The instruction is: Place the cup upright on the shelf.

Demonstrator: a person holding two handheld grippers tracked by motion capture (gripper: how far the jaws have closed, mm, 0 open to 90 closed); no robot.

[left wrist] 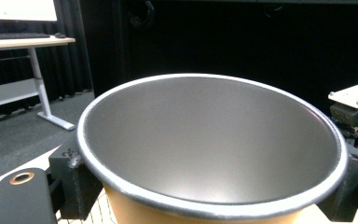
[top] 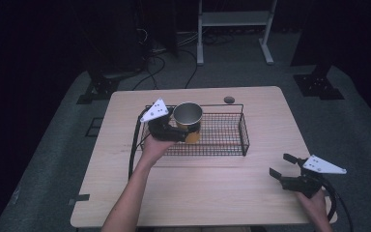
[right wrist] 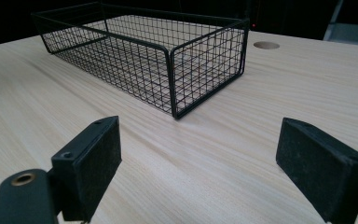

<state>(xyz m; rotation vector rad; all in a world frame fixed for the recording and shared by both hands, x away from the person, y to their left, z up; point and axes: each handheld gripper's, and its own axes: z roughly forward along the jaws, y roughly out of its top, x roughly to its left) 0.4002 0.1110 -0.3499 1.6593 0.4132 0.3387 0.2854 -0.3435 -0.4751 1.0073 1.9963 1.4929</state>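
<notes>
Left gripper (top: 186, 131) clamped on a metal-lined orange cup (top: 188, 117) over the wire basket (top: 224, 147); right gripper (top: 284, 166) wide open and empty.

The cup is held upright at the basket's left end, its open mouth up; in the left gripper view a black jaw presses its orange wall on each side below the silver rim (left wrist: 214, 205). The black wire basket sits at the middle of the pale wood worktop (top: 212, 193), toward the far edge. The right gripper rests low near the worktop's near right corner, well apart from the basket, jaws spread with bare wood between them.
</notes>
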